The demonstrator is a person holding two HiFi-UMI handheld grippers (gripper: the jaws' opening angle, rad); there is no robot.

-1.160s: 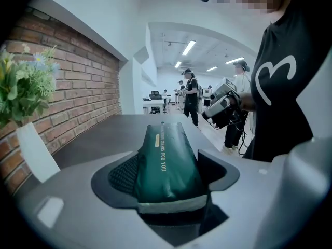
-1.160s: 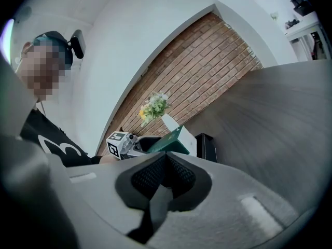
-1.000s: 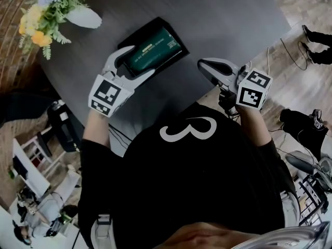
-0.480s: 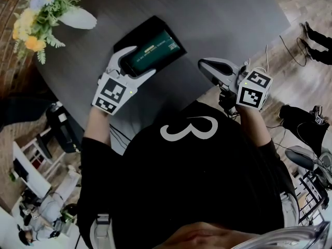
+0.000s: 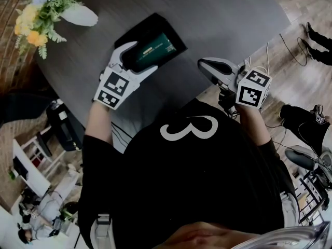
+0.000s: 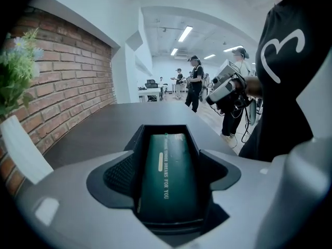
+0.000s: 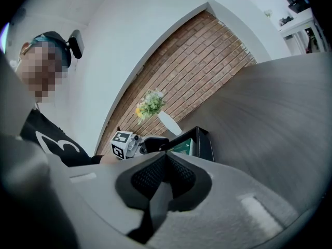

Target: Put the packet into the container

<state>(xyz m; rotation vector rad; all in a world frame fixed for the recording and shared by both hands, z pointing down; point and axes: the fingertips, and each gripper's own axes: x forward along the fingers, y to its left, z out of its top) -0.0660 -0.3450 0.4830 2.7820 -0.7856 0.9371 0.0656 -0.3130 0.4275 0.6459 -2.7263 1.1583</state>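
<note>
A dark green packet (image 5: 162, 47) lies in the black open container (image 5: 150, 22) on the dark round table (image 5: 223, 19). My left gripper (image 5: 139, 58) reaches over the container's near end, and its jaws press the packet's two long sides. In the left gripper view the packet (image 6: 168, 165) runs straight away from me between the pads, its far end inside the container walls (image 6: 137, 137). My right gripper (image 5: 203, 65) hovers at the table's near edge, to the right of the container, shut with nothing in it. The right gripper (image 7: 165, 158) looks toward the container (image 7: 203, 139).
A white vase (image 5: 78, 15) of yellow and blue flowers (image 5: 36, 14) stands at the table's far left, close to the container. A brick wall (image 6: 67, 87) runs along that side. The table edge lies right by my body. Several people (image 6: 194, 82) stand across the room.
My left gripper has slid forward along the packet, farther over the container, and now covers more of the packet's near end. The right gripper has stayed in place.
</note>
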